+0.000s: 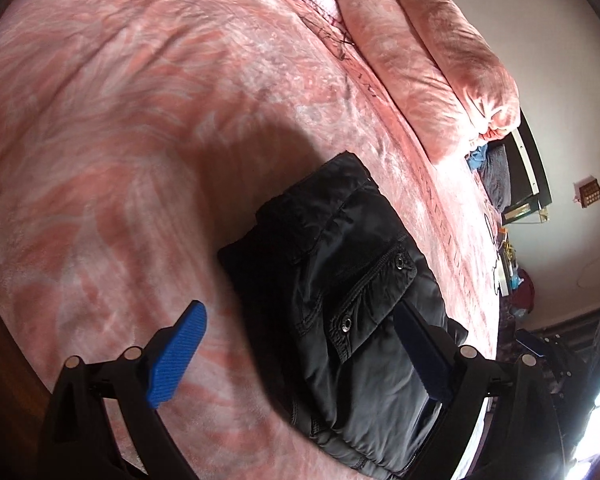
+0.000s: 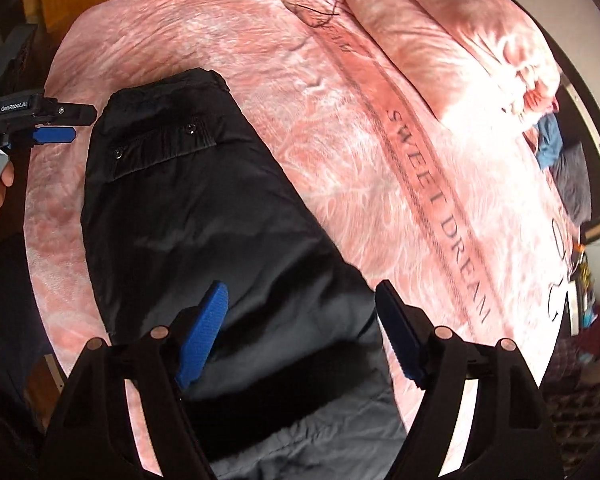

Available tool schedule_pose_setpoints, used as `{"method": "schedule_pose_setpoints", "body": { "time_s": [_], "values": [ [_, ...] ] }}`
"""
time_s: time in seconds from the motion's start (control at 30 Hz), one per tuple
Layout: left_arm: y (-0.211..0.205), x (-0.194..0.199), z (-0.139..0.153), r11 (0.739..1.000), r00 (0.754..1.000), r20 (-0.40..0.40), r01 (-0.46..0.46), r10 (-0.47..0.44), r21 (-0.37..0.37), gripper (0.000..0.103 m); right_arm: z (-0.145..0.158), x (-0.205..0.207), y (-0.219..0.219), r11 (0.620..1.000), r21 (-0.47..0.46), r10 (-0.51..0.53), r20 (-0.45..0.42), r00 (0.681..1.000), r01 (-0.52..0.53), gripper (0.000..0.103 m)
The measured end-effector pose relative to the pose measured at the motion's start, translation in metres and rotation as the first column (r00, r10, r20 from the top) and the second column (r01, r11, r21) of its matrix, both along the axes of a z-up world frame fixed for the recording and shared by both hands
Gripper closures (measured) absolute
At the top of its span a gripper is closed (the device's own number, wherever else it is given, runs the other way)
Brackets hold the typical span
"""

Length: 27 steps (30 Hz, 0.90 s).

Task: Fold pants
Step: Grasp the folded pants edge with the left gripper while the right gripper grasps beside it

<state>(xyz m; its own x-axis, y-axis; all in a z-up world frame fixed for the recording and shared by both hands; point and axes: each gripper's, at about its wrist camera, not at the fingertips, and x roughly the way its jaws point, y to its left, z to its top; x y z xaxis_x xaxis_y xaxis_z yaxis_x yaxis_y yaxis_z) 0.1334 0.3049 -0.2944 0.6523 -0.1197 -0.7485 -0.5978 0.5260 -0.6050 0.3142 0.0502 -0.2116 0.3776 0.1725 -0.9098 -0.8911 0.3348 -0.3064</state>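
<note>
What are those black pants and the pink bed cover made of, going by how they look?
Pants: probably a thin synthetic like nylon; smooth, faintly shiny, crinkling into sharp creases, with metal-looking snaps on the pocket flap.

Bed cover: apparently plush fleece or velvet; its matte nap shows soft brushed streaks.

Both are guesses from looks alone.

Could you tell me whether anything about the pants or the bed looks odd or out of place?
Nothing stands out. The black pants lie folded on the pink bedspread, pocket flap snapped shut; both the left gripper and right gripper are open above them.
</note>
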Motion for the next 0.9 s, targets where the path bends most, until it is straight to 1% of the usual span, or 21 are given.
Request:
{"method": "schedule_pose_setpoints", "body": {
  "time_s": [0.07,0.1,0.13,0.17,0.2,0.27,0.33,0.4,0.5,0.57,0.63,0.73,0.8,0.9],
  "values": [
    [0.005,-0.004,-0.005,0.999,0.999,-0.006,-0.042,0.041,-0.024,0.008,-0.004,0.003,0.022,0.998,-0.019,0.064,0.012,0.998,-0.064,0.024],
    [0.007,-0.006,-0.008,0.998,0.998,-0.007,-0.056,0.055,-0.040,0.008,-0.007,0.005,0.033,0.995,-0.027,0.098,0.000,0.995,-0.098,0.023],
    [0.011,-0.009,-0.010,0.996,0.997,-0.007,-0.072,0.072,-0.059,0.008,-0.009,0.007,0.046,0.990,-0.030,0.137,-0.036,0.990,-0.138,0.021],
    [0.014,-0.011,-0.012,0.994,0.996,-0.004,-0.085,0.085,-0.074,0.008,-0.012,0.012,0.058,0.985,-0.026,0.170,-0.095,0.981,-0.173,0.014],
    [0.016,-0.012,-0.013,0.991,0.995,0.000,-0.098,0.098,-0.089,0.008,-0.015,0.021,0.072,0.981,-0.017,0.188,-0.169,0.967,-0.194,0.010],
    [0.023,-0.015,-0.017,0.983,0.991,0.012,-0.129,0.132,-0.129,0.008,-0.024,0.046,0.105,0.980,-0.002,0.186,-0.345,0.920,-0.199,0.010],
    [0.030,-0.019,-0.024,0.967,0.985,0.020,-0.165,0.172,-0.196,0.008,-0.035,0.072,0.138,0.983,0.014,0.168,-0.485,0.858,-0.185,0.009],
    [0.034,-0.019,-0.032,0.947,0.979,0.025,-0.188,0.202,-0.261,0.008,-0.044,0.092,0.169,0.981,0.047,0.180,-0.589,0.788,-0.190,0.009],
    [0.034,-0.007,-0.041,0.935,0.982,0.030,-0.166,0.184,-0.315,0.008,-0.063,0.110,0.206,0.981,0.053,0.167,-0.705,0.689,-0.184,0.009],
    [0.032,-0.001,-0.048,0.923,0.985,0.032,-0.149,0.171,-0.355,0.008,-0.075,0.115,0.223,0.981,0.060,0.163,-0.763,0.626,-0.183,0.009],
    [0.027,0.006,-0.055,0.909,0.987,0.036,-0.130,0.157,-0.396,0.008,-0.090,0.116,0.236,0.981,0.040,0.145,-0.798,0.585,-0.189,0.009],
    [0.022,0.014,-0.061,0.915,0.989,0.029,-0.120,0.142,-0.385,0.008,-0.106,0.116,0.250,0.978,0.005,0.127,-0.810,0.572,-0.210,0.009],
    [0.023,0.013,-0.067,0.905,0.986,0.023,-0.142,0.165,-0.401,0.008,-0.115,0.115,0.254,0.975,-0.009,0.117,-0.825,0.553,-0.221,0.009],
    [0.023,0.015,-0.069,0.899,0.983,0.030,-0.151,0.179,-0.410,0.009,-0.124,0.109,0.262,0.967,-0.019,0.119,-0.848,0.516,-0.254,0.009]
  ]
}}
